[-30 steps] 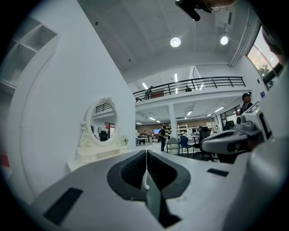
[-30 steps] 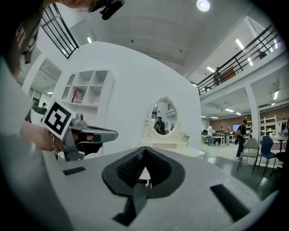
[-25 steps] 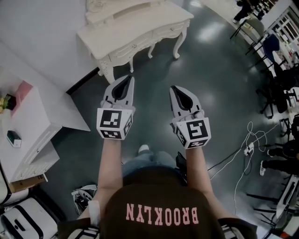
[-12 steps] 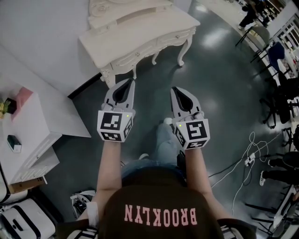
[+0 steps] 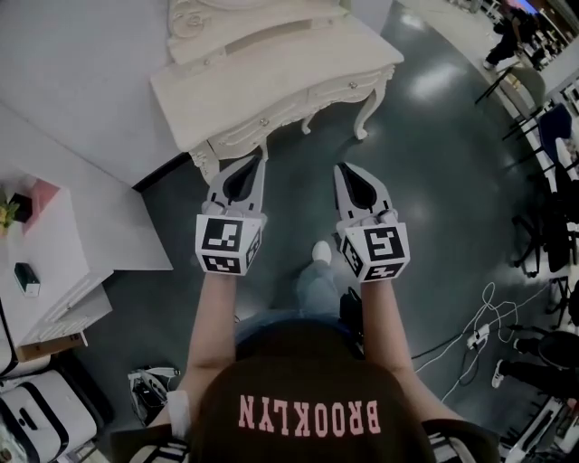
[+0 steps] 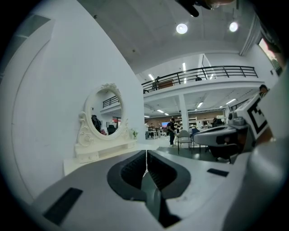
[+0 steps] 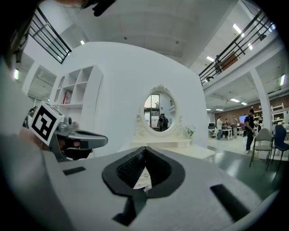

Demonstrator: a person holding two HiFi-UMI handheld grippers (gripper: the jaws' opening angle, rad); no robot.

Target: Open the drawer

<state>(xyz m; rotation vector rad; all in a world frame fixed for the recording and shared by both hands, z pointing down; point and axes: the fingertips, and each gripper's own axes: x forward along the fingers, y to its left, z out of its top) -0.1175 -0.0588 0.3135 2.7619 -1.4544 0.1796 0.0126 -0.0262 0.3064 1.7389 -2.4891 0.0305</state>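
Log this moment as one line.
stage: pre-contact | left gripper: shut, empty | right gripper: shut, empty | drawer: closed, untouched | dressing table: ahead of both grippers

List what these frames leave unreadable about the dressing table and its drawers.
- Drawer fronts: left gripper view, hidden behind the left gripper itself.
- Mirror: head view, cut off by the top edge.
- Drawer knobs: head view, too small to tell their shape.
- Small dark object on the side desk: head view, too small to identify.
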